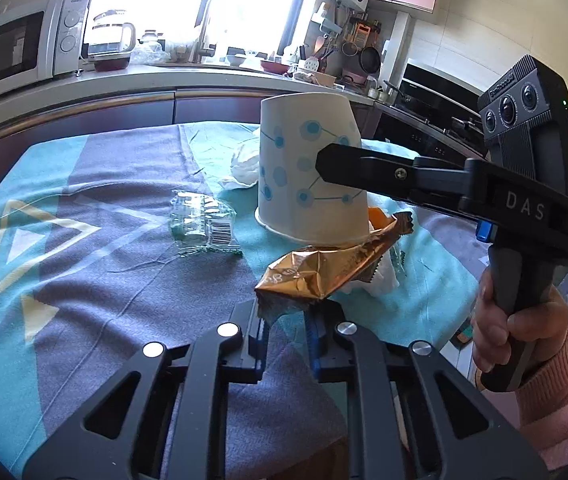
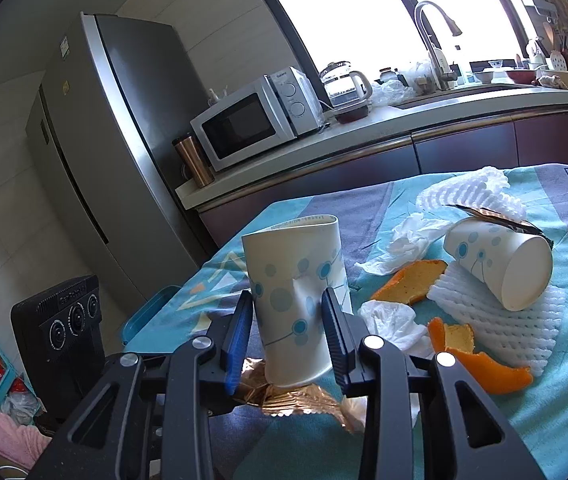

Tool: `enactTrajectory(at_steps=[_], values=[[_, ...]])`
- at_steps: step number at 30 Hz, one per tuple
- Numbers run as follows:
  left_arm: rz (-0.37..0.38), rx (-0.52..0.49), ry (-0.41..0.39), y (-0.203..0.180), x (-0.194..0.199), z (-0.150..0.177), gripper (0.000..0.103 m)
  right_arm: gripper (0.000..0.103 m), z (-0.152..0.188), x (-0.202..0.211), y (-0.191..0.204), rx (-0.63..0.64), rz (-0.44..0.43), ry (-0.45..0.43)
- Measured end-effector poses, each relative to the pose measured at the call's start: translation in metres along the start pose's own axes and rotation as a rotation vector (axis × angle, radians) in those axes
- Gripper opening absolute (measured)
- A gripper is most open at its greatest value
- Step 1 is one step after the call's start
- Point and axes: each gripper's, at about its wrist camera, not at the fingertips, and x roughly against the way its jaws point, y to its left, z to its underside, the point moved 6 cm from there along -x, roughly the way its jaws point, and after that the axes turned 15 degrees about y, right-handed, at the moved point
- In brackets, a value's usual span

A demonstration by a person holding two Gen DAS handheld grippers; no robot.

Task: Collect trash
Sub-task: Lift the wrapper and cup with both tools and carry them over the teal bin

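Observation:
My left gripper point(image 1: 285, 328) is low over the patterned tablecloth point(image 1: 84, 280), shut on the near end of a crumpled gold wrapper point(image 1: 315, 276). That wrapper runs under a white paper cup with blue dots point(image 1: 307, 168). My right gripper point(image 2: 287, 300) is shut on the cup point(image 2: 295, 300), whose wall is dented between the pads. One right finger point(image 1: 347, 164) crosses the cup's side; the other is hidden behind it. A hand in a pink sleeve point(image 1: 515, 332) holds that gripper. I cannot tell whether the cup touches the gold wrapper point(image 2: 295, 400).
More trash lies on the cloth: a clear green wrapper point(image 1: 204, 224), tissues point(image 2: 411, 244), orange peels point(image 2: 479, 360), white foam netting point(image 2: 495, 320) and a second cup point(image 2: 499, 268) on its side. Behind are a counter with a microwave point(image 1: 16, 48) and a fridge point(image 2: 96, 160).

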Motion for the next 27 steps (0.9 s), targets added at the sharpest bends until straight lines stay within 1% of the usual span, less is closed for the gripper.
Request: enactTrajectory(at_steps=[3,5,8,14,19,22,27], values=[[-0.022,0.006,-0.020,0.007,0.015,0.003,0.016,0.033,-0.005,0.000,0.007,0.012,-0.009,-0.009],[-0.038,0.019,-0.034,0.015,0.025,0.007,0.015,0.033,-0.010,-0.002,0.014,0.014,-0.032,-0.009],[-0.053,0.055,-0.052,0.031,0.043,0.014,0.015,0.033,-0.016,-0.006,0.027,0.032,-0.059,-0.006],[-0.122,0.147,-0.089,0.072,0.080,0.034,0.015,0.032,-0.025,-0.028,0.060,0.081,-0.126,0.031],[-0.197,0.220,-0.119,0.105,0.110,0.049,0.015,0.032,-0.032,-0.054,0.094,0.137,-0.188,0.072],[-0.253,0.271,-0.131,0.127,0.129,0.060,0.015,0.032,-0.040,-0.074,0.118,0.170,-0.233,0.107],[-0.335,0.376,-0.161,0.174,0.164,0.085,0.015,0.032,-0.051,-0.108,0.158,0.220,-0.308,0.166]])
